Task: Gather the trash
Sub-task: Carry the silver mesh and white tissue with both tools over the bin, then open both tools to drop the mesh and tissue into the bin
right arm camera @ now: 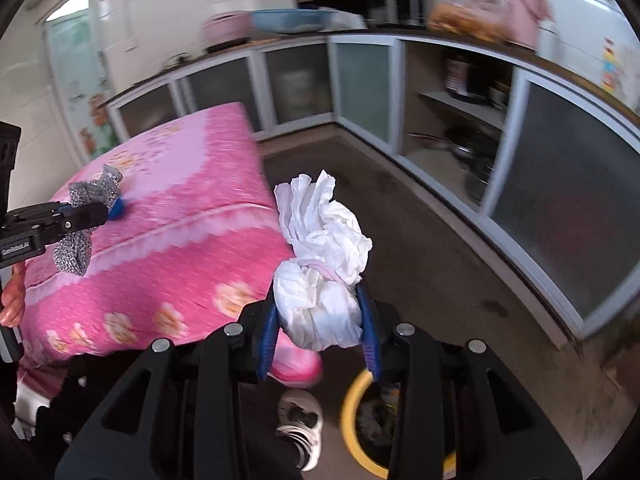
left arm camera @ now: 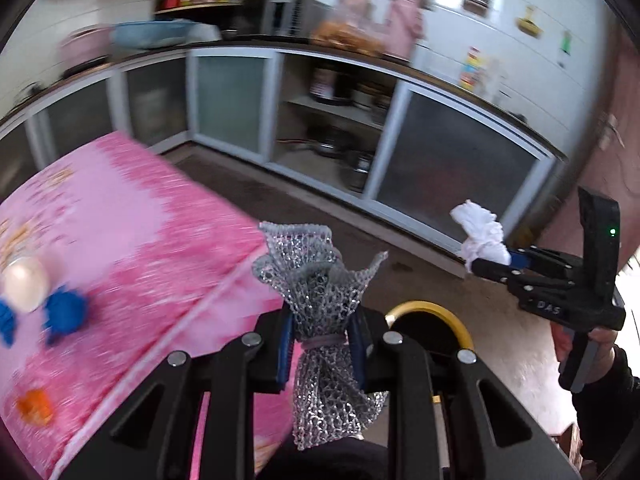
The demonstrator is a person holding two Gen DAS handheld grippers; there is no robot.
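My left gripper [left arm camera: 322,344] is closed on a silver mesh bundle [left arm camera: 320,300], pinched right at its waist where a pale elastic band [left arm camera: 323,340] cinches it. My right gripper [right arm camera: 322,320] is clamped round a wad of white tissue [right arm camera: 320,264], also tied with a band, and holds the fatter lower lobe. Both pieces hang in the air beside the corner of the table [left arm camera: 120,216] with its pink flowered cloth. The bin with the yellow rim [right arm camera: 354,404] stands on the floor just below and ahead of my grippers.

I judge both bundles to be very light and soft. The mesh looks springy and a bit scratchy, so it should catch on the pads rather than slip; the banded waist is the firmest place to hold, and I have it there. The tissue is limp and will crush, so a loose frill would tear or pull free, whereas the packed lobe gives the pads something solid. Neither is fragile, and both should drop cleanly once let go, though the mesh may snag.
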